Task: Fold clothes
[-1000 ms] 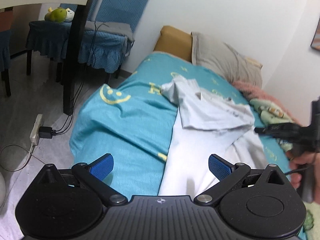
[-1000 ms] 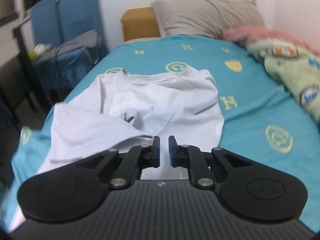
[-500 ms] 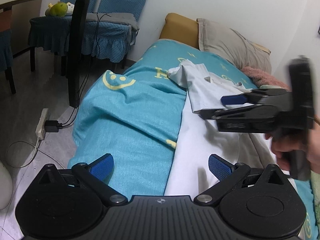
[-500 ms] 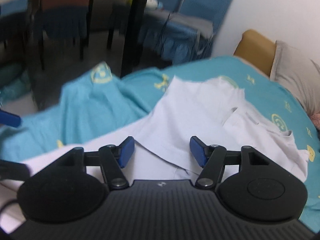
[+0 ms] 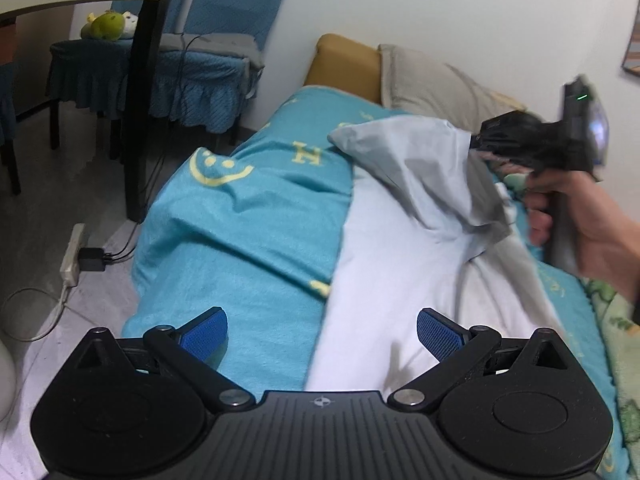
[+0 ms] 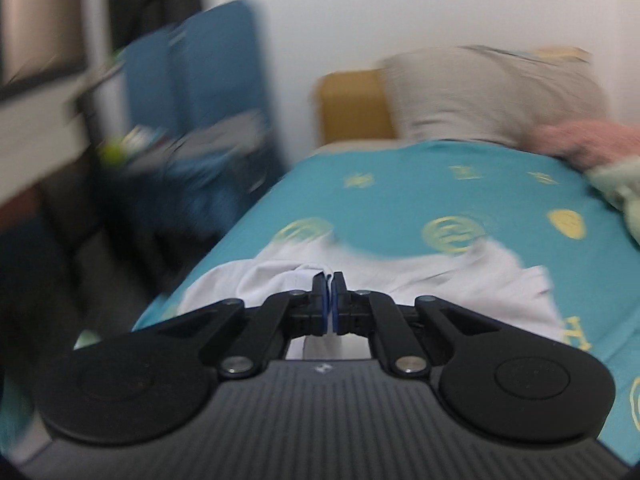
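Observation:
A pale white T-shirt (image 5: 400, 240) lies lengthwise on a teal bed cover (image 5: 248, 216). My left gripper (image 5: 320, 330) is open and empty, low over the shirt's near hem and the cover's edge. My right gripper (image 6: 330, 300) is shut on a fold of the shirt (image 6: 288, 280) and lifts it. In the left wrist view the right gripper (image 5: 480, 144) holds that raised flap up at the right, above the rest of the shirt. The right wrist view is motion blurred.
A beige pillow (image 5: 436, 80) and a tan headboard cushion (image 5: 344, 64) lie at the far end. A green and pink blanket (image 6: 612, 168) is on the bed's right. Chairs with blue covers (image 5: 192, 68), a dark table leg (image 5: 140, 120) and a power strip (image 5: 72, 256) stand left.
My right gripper was open half a second ago; it has shut on a fold of the shirt and lifted it up and to the right. My left gripper has stayed open in place.

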